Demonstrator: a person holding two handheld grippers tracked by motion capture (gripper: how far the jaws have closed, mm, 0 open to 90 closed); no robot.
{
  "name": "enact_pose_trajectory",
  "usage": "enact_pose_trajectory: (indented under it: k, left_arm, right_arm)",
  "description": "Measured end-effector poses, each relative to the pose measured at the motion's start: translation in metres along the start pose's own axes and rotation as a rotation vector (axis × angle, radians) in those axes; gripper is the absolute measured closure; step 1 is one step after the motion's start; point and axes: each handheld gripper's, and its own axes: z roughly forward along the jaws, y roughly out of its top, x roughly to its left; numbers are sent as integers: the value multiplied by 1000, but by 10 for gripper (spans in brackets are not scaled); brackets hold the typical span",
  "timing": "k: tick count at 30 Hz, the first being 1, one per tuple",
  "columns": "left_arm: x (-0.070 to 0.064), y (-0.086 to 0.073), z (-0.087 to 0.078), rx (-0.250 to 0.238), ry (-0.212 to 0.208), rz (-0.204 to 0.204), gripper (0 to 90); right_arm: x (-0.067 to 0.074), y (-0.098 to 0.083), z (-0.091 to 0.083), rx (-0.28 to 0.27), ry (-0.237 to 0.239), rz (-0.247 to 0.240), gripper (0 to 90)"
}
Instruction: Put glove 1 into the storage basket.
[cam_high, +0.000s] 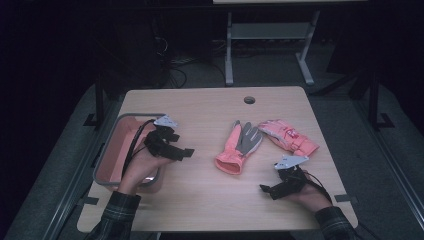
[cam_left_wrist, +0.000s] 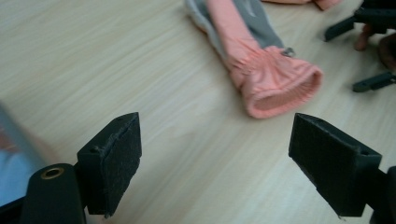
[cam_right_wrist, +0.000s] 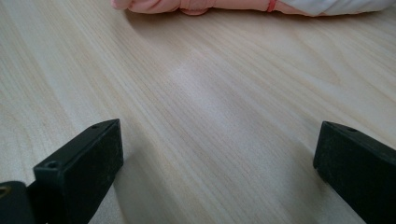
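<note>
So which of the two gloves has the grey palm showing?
The pink glove in the table's middle, grey side up; the other glove, to its right, shows pink and white.

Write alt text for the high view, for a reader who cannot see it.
Two pink gloves lie side by side on a wooden table, one showing a grey palm. A person's hands hold the left claw over the rim of a pink bin at the table's left edge and the right claw low near the front right, both open and empty.
</note>
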Motion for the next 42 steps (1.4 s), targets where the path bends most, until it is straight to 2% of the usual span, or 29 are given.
enact_pose_trajectory:
  k: [1, 3, 4, 6, 7, 9, 15, 17, 19, 30, 34, 39, 40, 41, 42]
  left_arm:
    - [-9, 0, 3, 4, -12, 16, 165]
    - [-18, -2, 8, 8, -18, 30, 165]
    - [-18, -2, 8, 8, -18, 30, 166]
    - [-30, -5, 16, 16, -33, 46, 165]
    - [-30, -5, 16, 16, -33, 46, 165]
    - [-39, -10, 25, 26, -44, 66, 165]
    - [-56, -24, 44, 36, -55, 82, 164]
    - [-61, -29, 50, 45, -53, 118, 162]
    - [-65, -35, 54, 47, -42, 132, 157]
    - [-74, -65, 70, 63, -18, 183, 154]
    - [-72, -75, 74, 76, -6, 154, 149]
    - [-72, -84, 75, 65, 1, 152, 148]
    - [-71, -86, 76, 68, 9, 162, 147]
    - [-71, -88, 76, 58, 16, 171, 140]
    - [-71, -88, 75, 56, 12, 165, 137]
  right_arm:
    - [0, 0, 0, 0, -1, 1, 9]
    - [0, 0, 0, 0, -2, 3, 9]
    - [0, 0, 0, 0, -2, 3, 9]
    - [0, 0, 0, 1, -3, 4, 9]
    - [0, 0, 0, 0, -2, 3, 9]
    - [0, 0, 0, 0, -3, 3, 10]
    - [0, 0, 0, 0, -1, 2, 12]
    - [1, -1, -1, -1, -5, 5, 12]
    - [1, -1, -2, 3, -12, 14, 12]
    - [1, -1, -1, 0, -31, 32, 11]
    - [1, -1, -1, 0, -30, 34, 11]
    - [1, -1, -2, 3, -34, 37, 12]
    - [2, -1, -2, 10, -35, 40, 13]
    - [1, 0, -2, 18, -34, 33, 31]
    - [0, 2, -4, 27, -31, 27, 88]
